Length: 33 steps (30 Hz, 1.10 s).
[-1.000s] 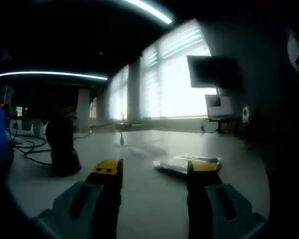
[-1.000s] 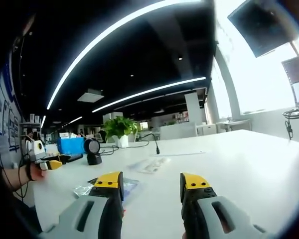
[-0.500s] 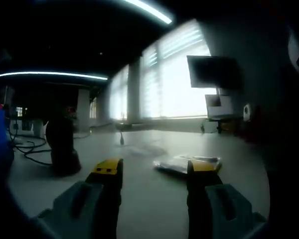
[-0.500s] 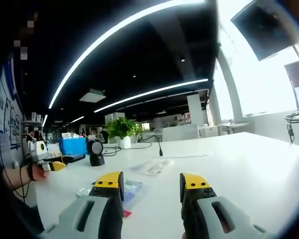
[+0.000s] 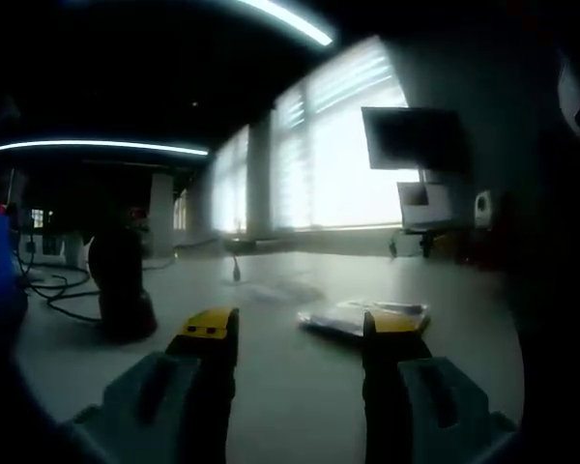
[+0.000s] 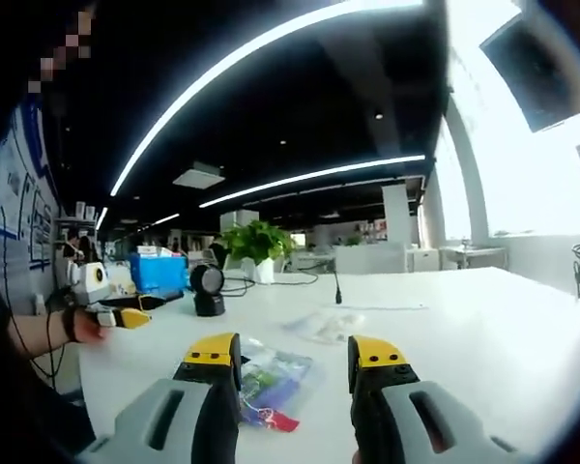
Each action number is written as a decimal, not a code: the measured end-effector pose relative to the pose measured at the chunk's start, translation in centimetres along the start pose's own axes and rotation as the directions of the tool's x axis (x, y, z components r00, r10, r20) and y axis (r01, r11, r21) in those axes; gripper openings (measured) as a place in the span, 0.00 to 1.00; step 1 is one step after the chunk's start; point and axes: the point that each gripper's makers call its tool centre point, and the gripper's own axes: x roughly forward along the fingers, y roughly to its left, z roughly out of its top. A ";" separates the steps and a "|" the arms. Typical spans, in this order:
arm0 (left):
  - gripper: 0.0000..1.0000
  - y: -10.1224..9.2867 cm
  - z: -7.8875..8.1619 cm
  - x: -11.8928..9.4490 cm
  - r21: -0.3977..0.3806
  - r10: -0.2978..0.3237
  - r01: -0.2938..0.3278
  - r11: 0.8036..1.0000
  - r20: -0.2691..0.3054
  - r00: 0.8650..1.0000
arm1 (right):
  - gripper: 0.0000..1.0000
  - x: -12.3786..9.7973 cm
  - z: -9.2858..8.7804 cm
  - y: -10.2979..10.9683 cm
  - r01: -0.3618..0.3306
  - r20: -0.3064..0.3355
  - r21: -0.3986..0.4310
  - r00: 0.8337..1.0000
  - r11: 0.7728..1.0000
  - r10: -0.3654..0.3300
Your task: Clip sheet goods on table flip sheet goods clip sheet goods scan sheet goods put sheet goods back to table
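In the right gripper view a clear packet with colourful contents (image 6: 275,382) lies flat on the white table (image 6: 483,329), just ahead of my right gripper (image 6: 293,353) and between its open, empty jaws. A second, paler packet (image 6: 324,326) lies farther out. A black scanner (image 6: 208,290) stands on its base behind them. The left gripper (image 6: 121,317) is held in a hand at the left. In the dim left gripper view, my left gripper (image 5: 300,329) is open and empty. A flat packet (image 5: 353,314) lies beyond its right jaw, and the scanner (image 5: 121,285) stands at the left.
A potted plant (image 6: 256,246) and a blue box (image 6: 158,273) stand at the table's far side, with cables (image 5: 53,290) trailing near the scanner. A thin stalk (image 6: 335,287) rises mid-table. A monitor (image 5: 411,140) hangs by the bright windows.
The right gripper's camera has come closer to the colourful packet, which now shows larger between its jaws. The left gripper view is unchanged.
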 end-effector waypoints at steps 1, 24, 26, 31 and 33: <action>0.45 0.0 0.0 0.0 0.001 0.000 0.000 1.000 -0.001 1.000 | 0.40 0.1 0.1 0.7 -0.010 -0.008 -0.027 1.000 1.000 0.010; 0.44 -0.1 0.0 0.0 0.005 -0.006 0.006 1.000 0.000 1.000 | 0.43 4.2 -4.2 11.3 -0.231 -0.207 -0.457 0.967 0.859 0.150; 0.44 0.0 0.0 0.0 0.005 -0.005 0.005 1.000 0.001 1.000 | 0.43 4.4 -4.7 12.0 -0.247 -0.224 -0.506 0.963 0.827 0.151; 0.44 -0.1 0.0 0.0 0.007 -0.007 0.007 1.000 0.001 1.000 | 0.43 5.0 -5.9 13.0 -0.273 -0.259 -0.579 0.955 0.768 0.144; 0.44 -0.1 0.0 0.0 0.007 -0.007 0.007 1.000 0.002 1.000 | 0.43 5.3 -6.0 13.0 -0.260 -0.257 -0.610 0.958 0.749 0.124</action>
